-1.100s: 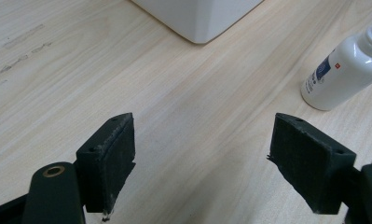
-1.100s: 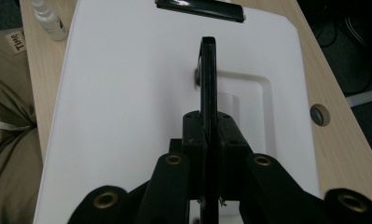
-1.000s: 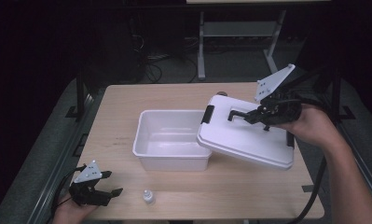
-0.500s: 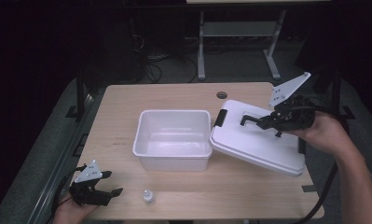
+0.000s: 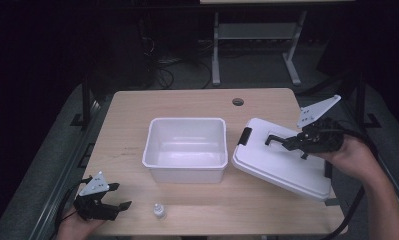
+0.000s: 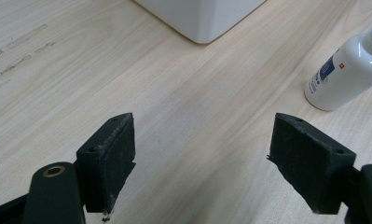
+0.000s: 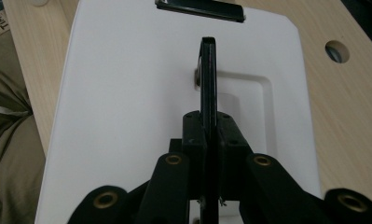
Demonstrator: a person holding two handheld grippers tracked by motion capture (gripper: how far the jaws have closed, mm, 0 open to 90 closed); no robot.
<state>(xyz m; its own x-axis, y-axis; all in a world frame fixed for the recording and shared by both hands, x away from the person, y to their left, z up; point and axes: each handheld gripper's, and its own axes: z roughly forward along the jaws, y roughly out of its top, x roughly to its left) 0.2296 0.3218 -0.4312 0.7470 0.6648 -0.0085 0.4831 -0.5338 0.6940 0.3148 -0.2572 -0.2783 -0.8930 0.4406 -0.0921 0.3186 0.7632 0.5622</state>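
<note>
An open white bin (image 5: 185,145) stands mid-table. To its right is the white lid (image 5: 279,167), slightly tilted and close to the tabletop; I cannot tell whether it rests there. My right gripper (image 5: 294,141) is shut on the lid's black handle (image 5: 277,139). The right gripper view has the jaws of that gripper (image 7: 208,126) clamped on the thin handle (image 7: 208,70) over the lid (image 7: 127,102). My left gripper (image 5: 112,197) sits open at the front left, holding nothing. A small white bottle (image 5: 158,211) stands just right of it, beyond the open left gripper (image 6: 207,158) at the right as the bottle (image 6: 344,72).
A black latch (image 5: 245,136) sits on the lid's end nearest the bin. A round cable hole (image 5: 238,102) is at the back of the wooden table (image 5: 132,115). The bin's corner (image 6: 207,18) is ahead of the left jaws. A dark floor and a frame lie beyond.
The right gripper has carried the lid rightward and down, from over the bin's right edge to beside the bin. The left gripper and bottle have stayed put.
</note>
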